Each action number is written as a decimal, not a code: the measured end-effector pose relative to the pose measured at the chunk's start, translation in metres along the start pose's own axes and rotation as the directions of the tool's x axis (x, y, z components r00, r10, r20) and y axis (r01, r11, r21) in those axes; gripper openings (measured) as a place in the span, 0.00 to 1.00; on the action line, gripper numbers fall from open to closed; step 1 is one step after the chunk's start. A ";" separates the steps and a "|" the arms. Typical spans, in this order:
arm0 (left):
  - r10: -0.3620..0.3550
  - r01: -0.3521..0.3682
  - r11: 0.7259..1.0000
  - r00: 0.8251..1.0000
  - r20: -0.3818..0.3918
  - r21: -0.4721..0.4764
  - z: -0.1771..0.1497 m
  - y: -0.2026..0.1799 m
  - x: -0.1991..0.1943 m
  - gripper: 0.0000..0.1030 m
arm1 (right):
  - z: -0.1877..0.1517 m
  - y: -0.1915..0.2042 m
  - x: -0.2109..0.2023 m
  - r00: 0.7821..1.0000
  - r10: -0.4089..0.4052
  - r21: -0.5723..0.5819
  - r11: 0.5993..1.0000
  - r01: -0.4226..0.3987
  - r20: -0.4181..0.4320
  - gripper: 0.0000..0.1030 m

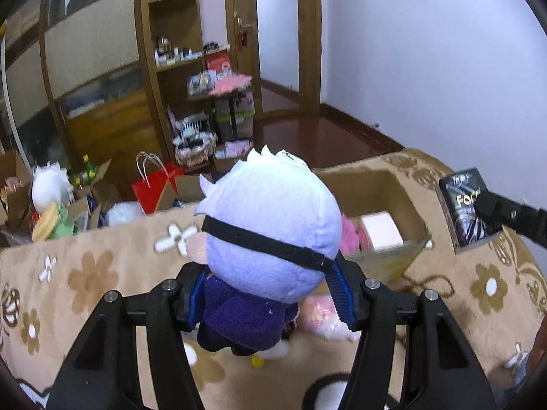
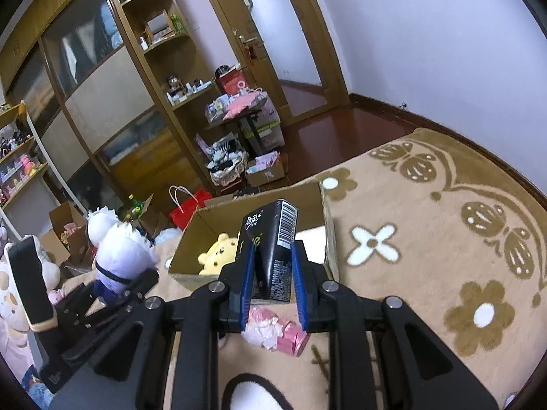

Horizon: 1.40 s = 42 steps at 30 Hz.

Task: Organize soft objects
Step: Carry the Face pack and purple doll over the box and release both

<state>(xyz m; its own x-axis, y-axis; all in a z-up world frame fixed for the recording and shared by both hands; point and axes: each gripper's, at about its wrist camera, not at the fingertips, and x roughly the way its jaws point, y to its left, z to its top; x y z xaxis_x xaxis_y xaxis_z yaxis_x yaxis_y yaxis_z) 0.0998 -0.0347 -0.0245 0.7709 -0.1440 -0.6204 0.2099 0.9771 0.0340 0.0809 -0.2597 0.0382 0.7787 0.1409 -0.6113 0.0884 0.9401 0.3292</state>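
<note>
My left gripper (image 1: 268, 294) is shut on a plush doll (image 1: 270, 235) with a white head, black blindfold and purple body, held above the flowered blanket. The doll also shows in the right wrist view (image 2: 119, 259). My right gripper (image 2: 271, 283) is shut on a black tissue pack (image 2: 273, 249), held over the near edge of the open cardboard box (image 2: 321, 201). The pack also shows in the left wrist view (image 1: 465, 205). A yellow bear plush (image 2: 218, 253) and a white pack lie in the box (image 1: 407, 188). A pink soft item (image 2: 277, 328) lies on the blanket below my right gripper.
The beige flowered blanket (image 2: 427, 256) covers the bed. Beyond its far edge are a red paper bag (image 1: 154, 184), open boxes with plush toys (image 1: 51, 188), a basket (image 1: 195, 143), shelves and a wooden door (image 1: 246, 34). More plush toys lie at the left (image 2: 13, 294).
</note>
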 end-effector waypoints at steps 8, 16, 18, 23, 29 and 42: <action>-0.018 0.018 1.000 0.998 0.057 0.012 0.028 -0.006 0.019 0.57 | 0.011 0.000 0.011 0.999 -0.002 -0.013 1.000 0.002 0.037 0.22; 0.009 -0.013 0.998 0.998 0.058 0.058 0.037 -0.013 0.042 0.58 | 0.017 -0.006 0.035 1.000 0.005 -0.011 1.000 -0.004 0.029 0.22; 0.006 -0.010 0.998 0.998 0.056 0.055 0.038 -0.011 0.046 0.58 | 0.019 -0.004 0.044 1.000 0.012 -0.028 1.000 -0.011 0.027 0.22; -0.004 0.002 0.999 0.999 0.044 0.036 0.040 -0.005 0.057 0.59 | 0.018 0.001 0.064 1.000 0.013 -0.058 0.998 -0.012 0.002 0.22; -0.018 0.018 1.000 1.000 0.013 0.017 0.036 0.000 0.074 0.60 | 0.012 0.002 0.083 1.000 0.013 -0.078 0.997 -0.015 -0.027 0.22; -0.065 0.066 0.997 0.997 -0.051 0.026 0.022 -0.005 0.093 0.72 | 0.006 -0.002 0.100 0.998 0.014 -0.077 0.997 -0.019 -0.064 0.22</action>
<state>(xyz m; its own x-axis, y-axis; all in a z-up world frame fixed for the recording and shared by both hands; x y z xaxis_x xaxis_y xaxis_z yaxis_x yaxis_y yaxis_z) 0.1839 -0.0562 -0.0656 0.7238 -0.1988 -0.6608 0.2760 0.9611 0.0132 0.1621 -0.2490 -0.0191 0.7383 0.1736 -0.6517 0.0253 0.9585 0.2839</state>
